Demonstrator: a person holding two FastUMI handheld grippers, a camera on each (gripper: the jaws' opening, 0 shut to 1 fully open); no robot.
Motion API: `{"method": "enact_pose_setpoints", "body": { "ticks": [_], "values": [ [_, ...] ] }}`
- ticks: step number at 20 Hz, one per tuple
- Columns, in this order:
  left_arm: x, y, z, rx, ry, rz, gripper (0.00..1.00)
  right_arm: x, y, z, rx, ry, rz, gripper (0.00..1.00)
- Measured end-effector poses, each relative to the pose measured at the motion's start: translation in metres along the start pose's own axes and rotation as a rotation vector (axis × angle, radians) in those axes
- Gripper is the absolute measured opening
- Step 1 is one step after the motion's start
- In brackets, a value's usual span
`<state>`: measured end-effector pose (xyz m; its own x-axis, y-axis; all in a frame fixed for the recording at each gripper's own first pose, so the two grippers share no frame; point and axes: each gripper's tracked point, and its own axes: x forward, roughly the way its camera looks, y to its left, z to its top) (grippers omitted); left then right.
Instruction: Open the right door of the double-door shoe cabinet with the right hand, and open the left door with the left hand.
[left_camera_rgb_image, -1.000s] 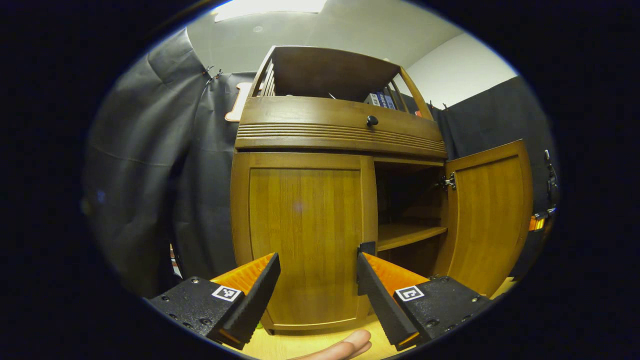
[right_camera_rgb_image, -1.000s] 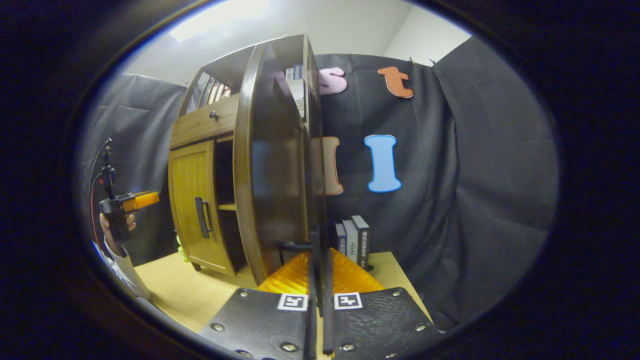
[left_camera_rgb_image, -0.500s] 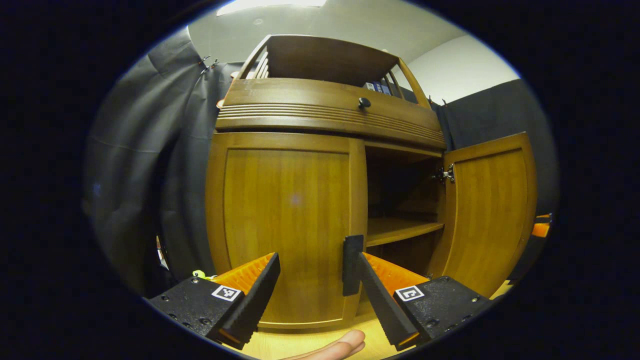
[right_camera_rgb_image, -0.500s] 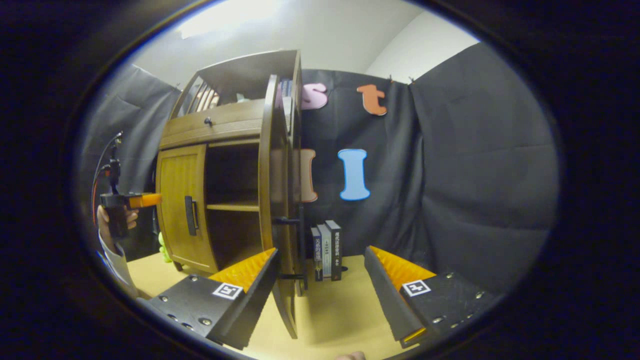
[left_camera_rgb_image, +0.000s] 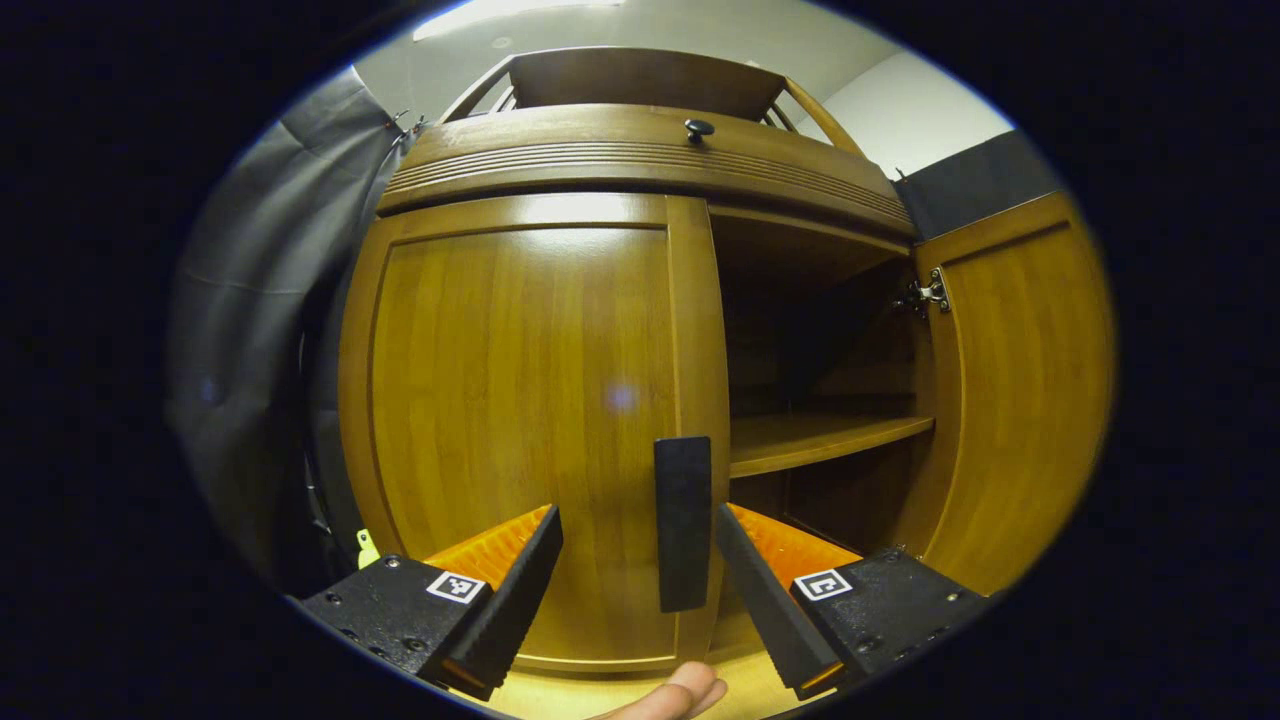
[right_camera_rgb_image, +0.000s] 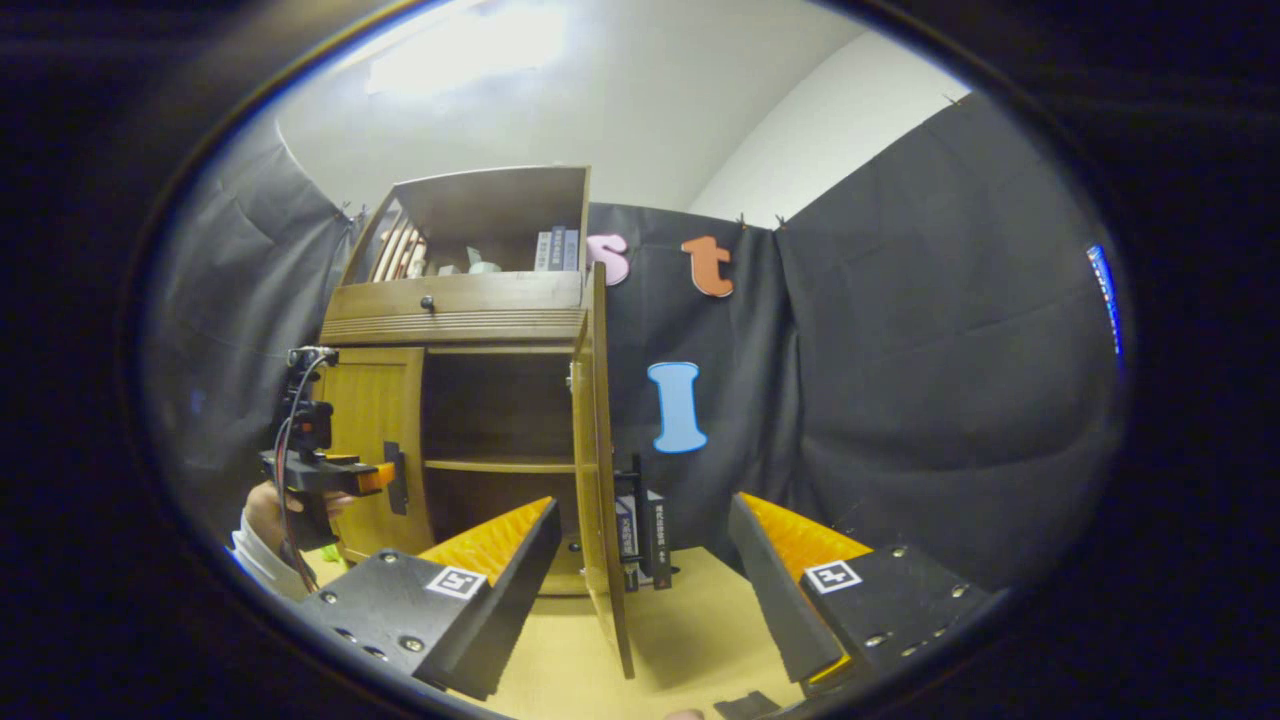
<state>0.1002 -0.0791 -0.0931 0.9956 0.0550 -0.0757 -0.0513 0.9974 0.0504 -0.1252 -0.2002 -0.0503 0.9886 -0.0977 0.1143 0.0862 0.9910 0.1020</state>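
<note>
The left gripper (left_camera_rgb_image: 636, 570) has its jaws spread wide and grips nothing. The dark vertical handle (left_camera_rgb_image: 683, 522) of the left door (left_camera_rgb_image: 520, 400) stands between the two fingers (left_camera_rgb_image: 520, 585), nearer the right one; contact with either cannot be confirmed. A fingertip (left_camera_rgb_image: 680, 692) of the person shows at the bottom edge of the left gripper view, over the pale table (left_camera_rgb_image: 560, 695). The left door is shut, flush with the frame of the shoe cabinet (left_camera_rgb_image: 640, 170). Above it runs a ribbed drawer front with a small round knob (left_camera_rgb_image: 698, 127).

In the right gripper view, the left gripper (right_camera_rgb_image: 385, 477) shows farther off, held by a hand (right_camera_rgb_image: 262, 510) in a light sleeve, its tips just at the left door's handle.

The right gripper (right_camera_rgb_image: 640, 560) also has its jaws spread wide, holding nothing. The right door (right_camera_rgb_image: 600, 480) stands between its fingers, seen edge-on, apart from both. This door is swung fully out, roughly square to the cabinet front. The right compartment is exposed, with one horizontal shelf (right_camera_rgb_image: 495, 465) across it.

A few books (right_camera_rgb_image: 650, 535) stand upright on the table just behind the open door, against the black cloth wall (right_camera_rgb_image: 900, 400). More books (right_camera_rgb_image: 555, 250) stand in the cabinet's open top compartment.
</note>
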Motion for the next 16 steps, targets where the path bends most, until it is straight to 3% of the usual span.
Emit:
{"method": "enact_pose_setpoints", "body": {
  "ticks": [2, 4, 5, 7, 8, 13, 16],
  "values": [
    [0.010, -0.004, 0.001, -0.046, -0.025, 0.011, 0.94, -0.009, 0.005, -0.016, 0.000, 0.037, -0.014, 1.00],
    [0.023, -0.013, -0.009, -0.046, 0.000, 0.006, 0.86, -0.017, 0.014, -0.022, 0.038, 0.041, -0.006, 1.00],
    [0.029, -0.019, -0.012, -0.025, 0.003, -0.026, 0.73, -0.019, 0.025, -0.023, 0.058, 0.034, 0.024, 1.00],
    [0.038, -0.020, -0.024, 0.037, 0.059, 0.008, 0.47, -0.019, 0.043, -0.025, 0.074, 0.038, 0.099, 1.00],
    [0.037, -0.019, -0.015, 0.042, 0.046, 0.017, 0.34, -0.019, 0.040, -0.030, 0.068, 0.045, 0.095, 1.00],
    [0.029, -0.020, -0.022, 0.007, 0.190, -0.008, 0.33, -0.010, 0.029, -0.041, 0.004, 0.080, 0.067, 0.97],
    [0.024, -0.022, -0.014, 0.015, 0.187, -0.047, 0.33, -0.011, 0.031, -0.041, 0.041, 0.087, 0.081, 1.00]
  ]
}}
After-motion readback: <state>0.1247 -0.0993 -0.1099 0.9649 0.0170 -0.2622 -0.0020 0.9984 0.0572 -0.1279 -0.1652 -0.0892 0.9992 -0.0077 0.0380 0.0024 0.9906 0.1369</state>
